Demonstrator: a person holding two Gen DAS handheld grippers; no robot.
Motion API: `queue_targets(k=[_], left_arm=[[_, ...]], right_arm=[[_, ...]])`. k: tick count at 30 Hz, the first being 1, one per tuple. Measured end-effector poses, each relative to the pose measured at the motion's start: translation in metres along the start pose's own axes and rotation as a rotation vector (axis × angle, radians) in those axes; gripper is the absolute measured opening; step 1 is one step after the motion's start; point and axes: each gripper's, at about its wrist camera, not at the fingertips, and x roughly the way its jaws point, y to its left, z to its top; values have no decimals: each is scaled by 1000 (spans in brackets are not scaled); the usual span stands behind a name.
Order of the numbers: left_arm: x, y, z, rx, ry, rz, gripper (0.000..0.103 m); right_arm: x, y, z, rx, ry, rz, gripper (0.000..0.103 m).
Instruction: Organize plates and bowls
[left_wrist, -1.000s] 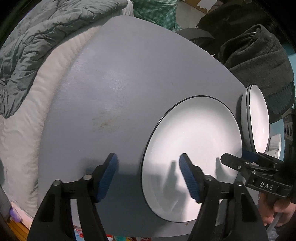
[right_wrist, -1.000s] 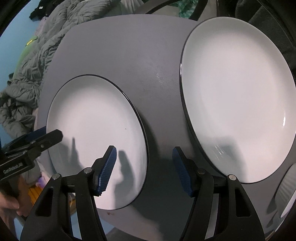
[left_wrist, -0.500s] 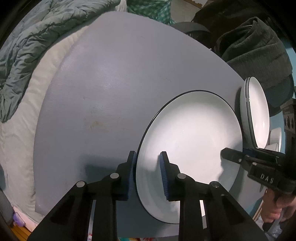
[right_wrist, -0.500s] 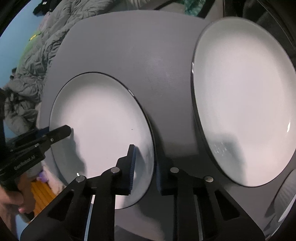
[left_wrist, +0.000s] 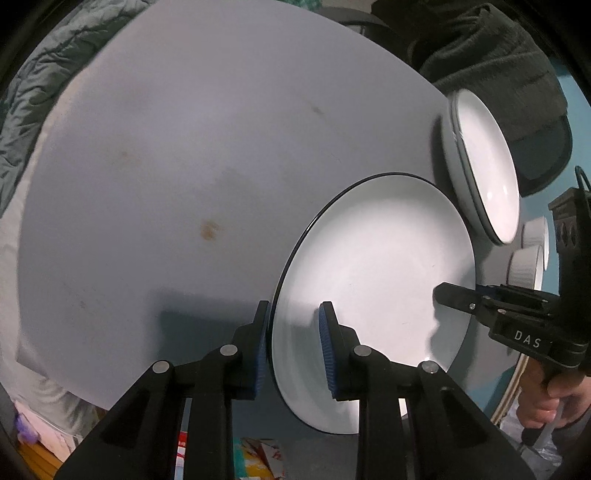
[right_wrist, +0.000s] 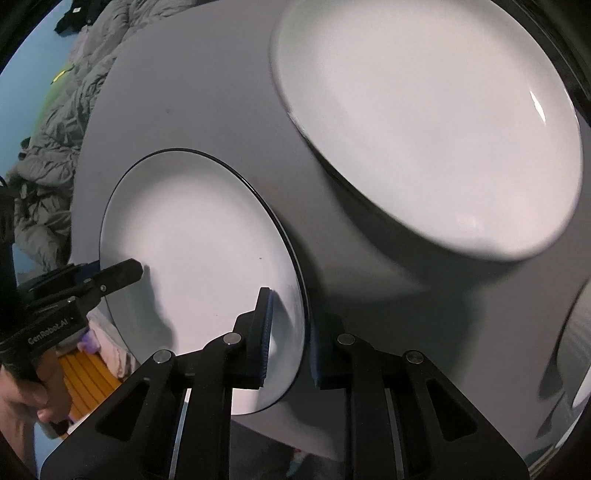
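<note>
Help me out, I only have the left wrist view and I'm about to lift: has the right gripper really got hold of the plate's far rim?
Observer: Yes. In the right wrist view the right gripper is shut on the plate, with one blue pad on its white face and the other under the rim.
Operator: Is it touching the stacked plates beside it?
Observer: No. From the right wrist, a strip of grey table shows between them.
</note>
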Motion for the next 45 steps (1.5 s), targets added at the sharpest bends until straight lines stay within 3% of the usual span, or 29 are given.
queue_targets(k=[8,14,26,35,39,45], left_arm=[[13,-41,-15,78,48,-31,25],[18,-63,-16,132,71,-43,25],[26,-72,-1,185,95,-36,25],[30,-71,-6,187,82,-44,14],[31,-72,-6,169,71,-29,14],[25,-85,-11,195,71,-5,14]], right_arm=[[-7,-22,-20,44,-12,-40,19],[-8,-26,-17,103,-30,-35,19],[-2,-10,-9,158,-79,-7,23],[3,-7,-4,197,-87,37,18],[12,-7,-5,224,-77,88,15],[14,7,2,217,-77,93,15]])
